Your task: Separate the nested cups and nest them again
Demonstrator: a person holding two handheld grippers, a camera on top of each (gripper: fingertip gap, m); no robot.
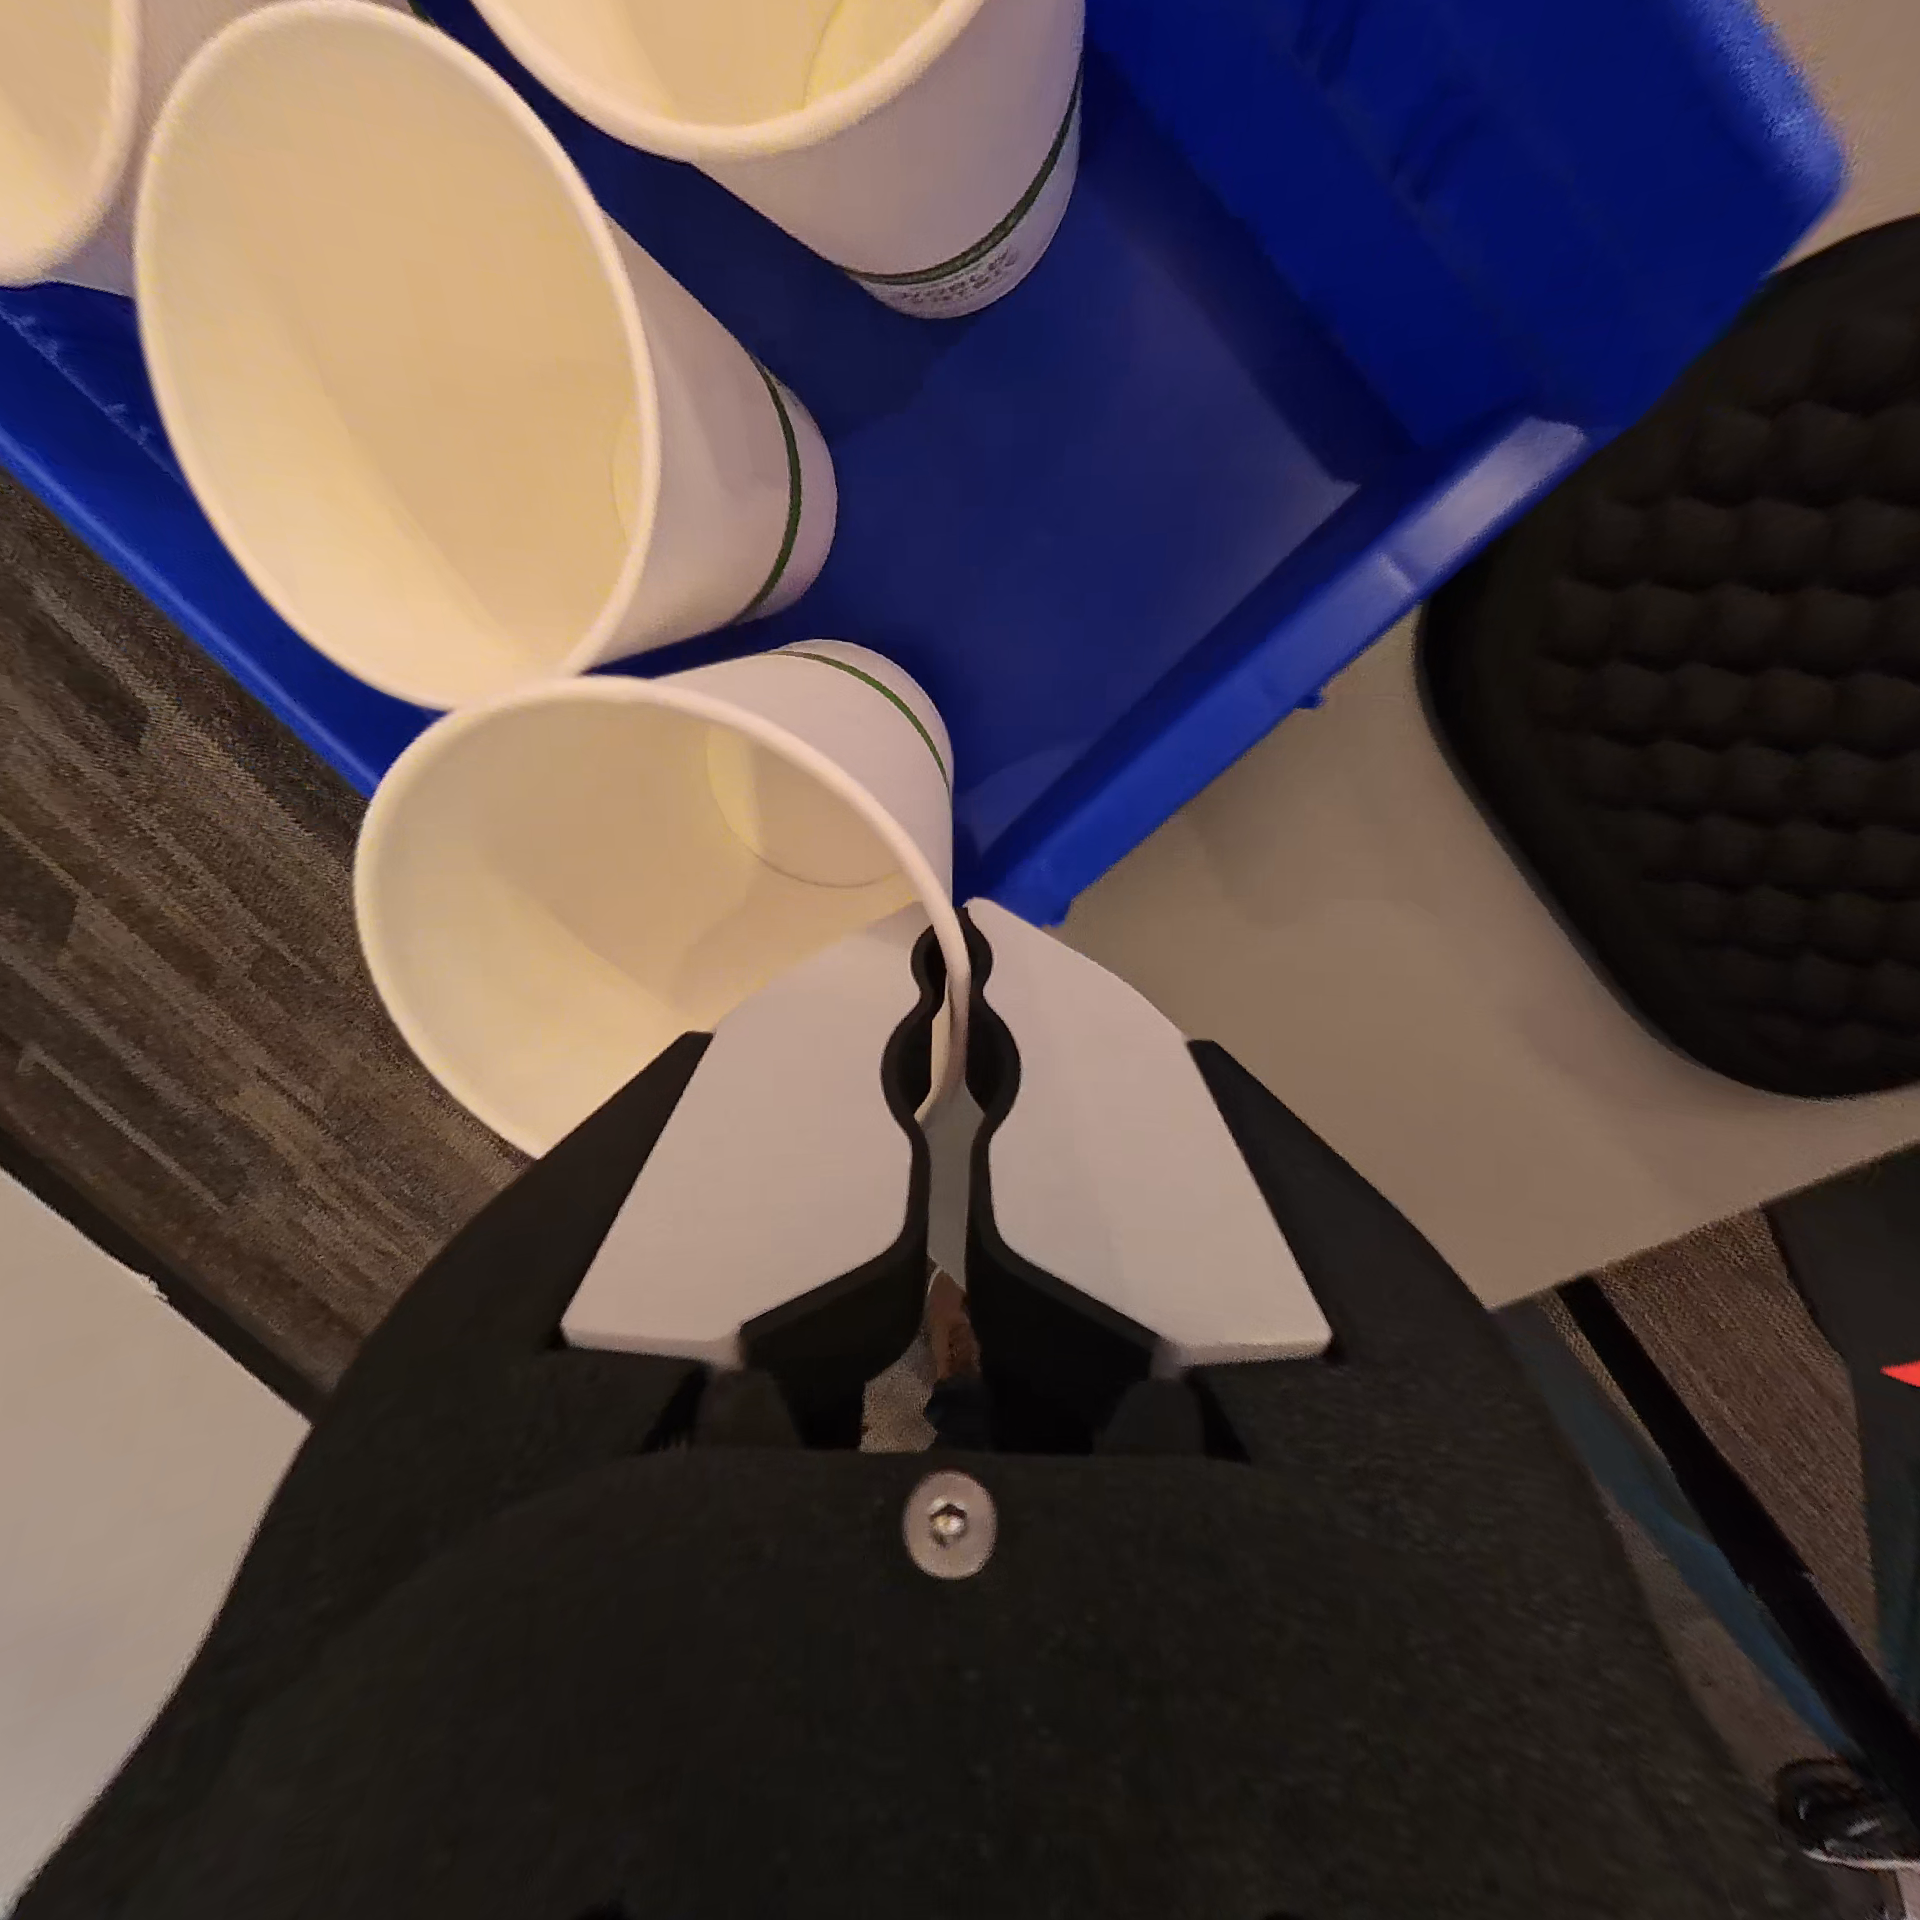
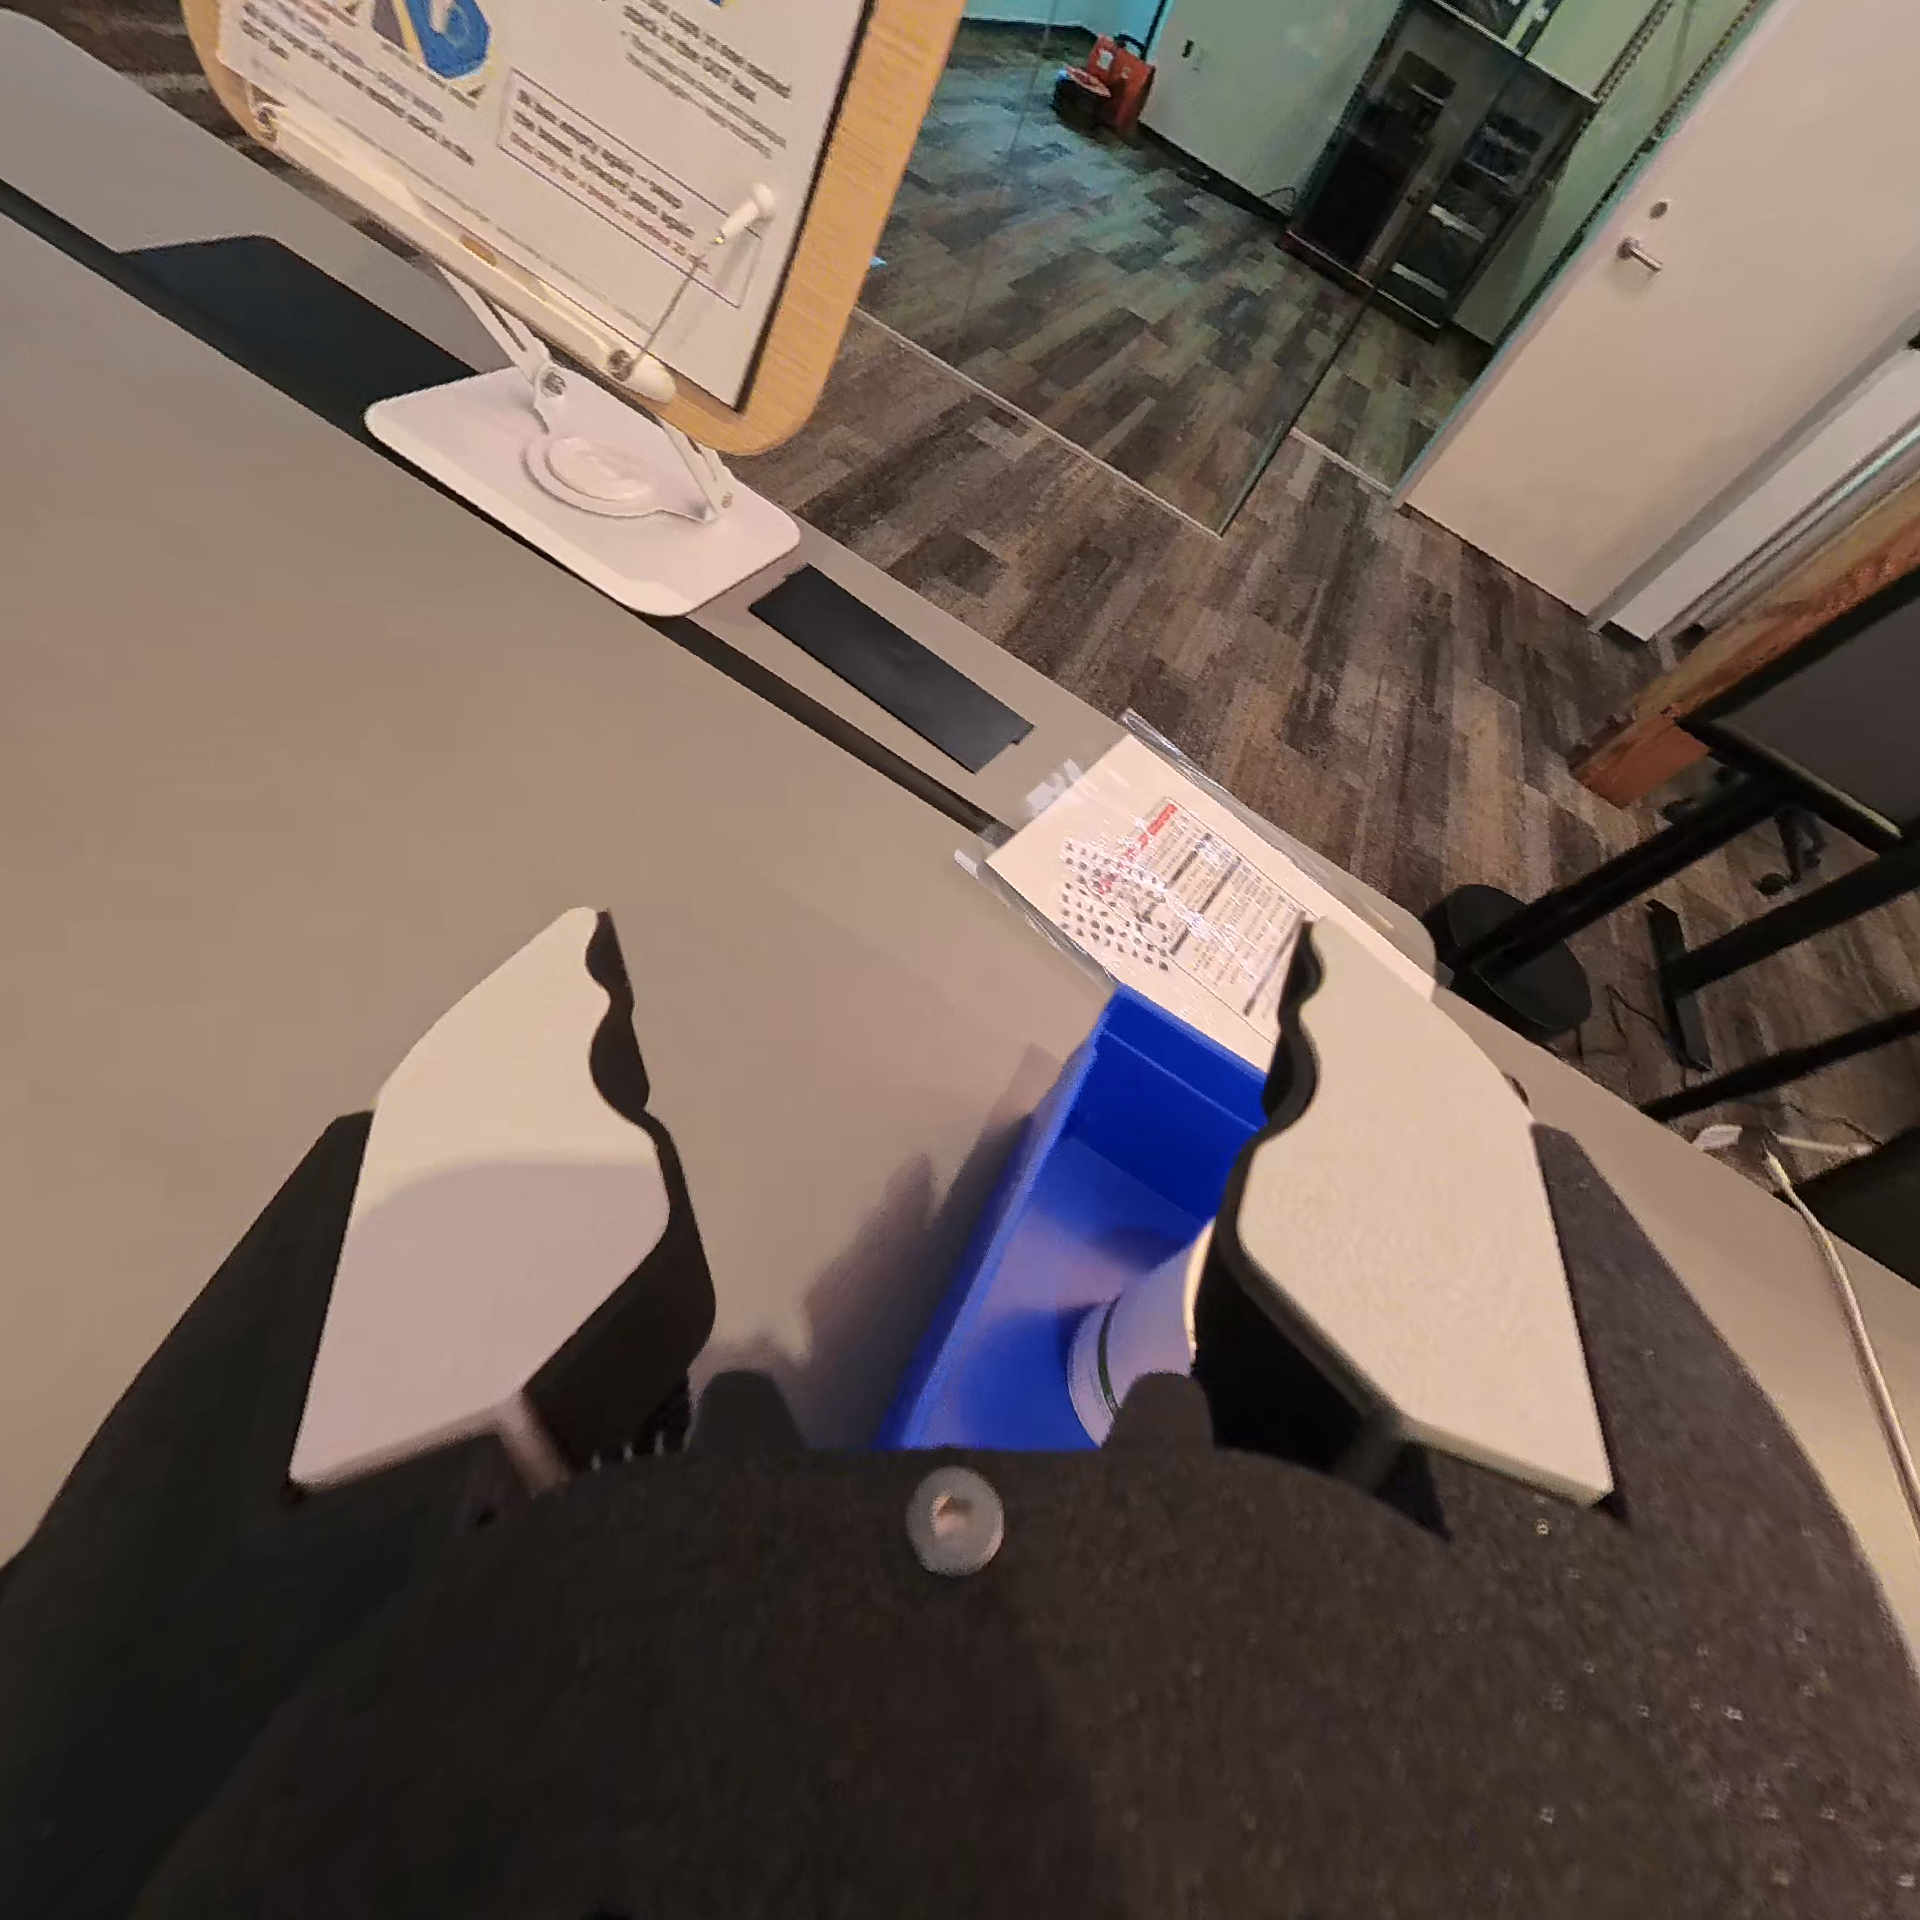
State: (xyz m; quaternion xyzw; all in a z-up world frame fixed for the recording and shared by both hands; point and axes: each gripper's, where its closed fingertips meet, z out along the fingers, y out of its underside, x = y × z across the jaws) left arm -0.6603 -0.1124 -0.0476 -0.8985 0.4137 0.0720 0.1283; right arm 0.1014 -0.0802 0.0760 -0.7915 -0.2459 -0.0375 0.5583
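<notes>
In the left wrist view my left gripper [image 1: 953, 997] is shut on the rim of a white paper cup [image 1: 623, 894]. The cup has a green stripe near its base and hangs tilted at the near edge of a blue bin [image 1: 1195, 582]. Two more white cups [image 1: 416, 353] [image 1: 831, 94] stand in the bin, and part of another cup [image 1: 52, 135] shows at the far left. In the right wrist view my right gripper [image 2: 956, 966] is wide open and empty above the grey table [image 2: 312, 779]. The blue bin [image 2: 1101, 1195] lies below it, with the base of a cup [image 2: 1132, 1351] partly hidden by the right finger.
A black textured cushion [image 1: 1714, 644] lies to the right of the bin. A stand with a printed board [image 2: 561, 208] sits at the back of the table. A plastic-covered sheet [image 2: 1174, 894] lies beyond the bin. Carpeted floor [image 2: 1195, 416] starts past the table edge.
</notes>
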